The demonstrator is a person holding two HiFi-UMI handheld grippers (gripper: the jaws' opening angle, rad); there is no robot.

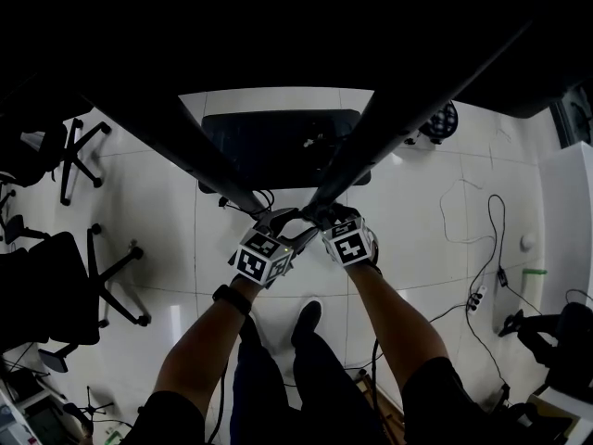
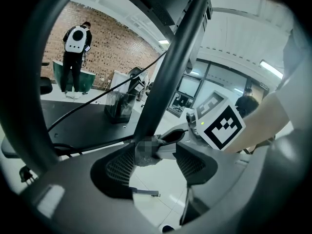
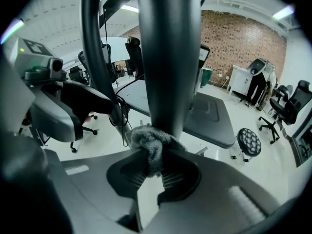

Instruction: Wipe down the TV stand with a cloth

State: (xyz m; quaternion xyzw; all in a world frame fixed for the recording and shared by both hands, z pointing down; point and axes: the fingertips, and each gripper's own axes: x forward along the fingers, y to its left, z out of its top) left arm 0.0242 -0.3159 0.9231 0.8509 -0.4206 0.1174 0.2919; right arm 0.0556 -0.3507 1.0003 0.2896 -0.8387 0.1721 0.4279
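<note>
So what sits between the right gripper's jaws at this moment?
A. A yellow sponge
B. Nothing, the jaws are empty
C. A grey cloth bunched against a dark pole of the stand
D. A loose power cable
C: in the right gripper view the right gripper has its jaws closed on a bunched grey cloth, which presses against the dark pole just above.

tv stand (image 1: 371,146): pole tops lost in black at head view's upper edge. cloth (image 3: 148,145): lower end hidden between the right gripper (image 3: 156,167) jaws. person (image 2: 75,52) by brick wall (image 2: 122,48): too small and far for detail.
</note>
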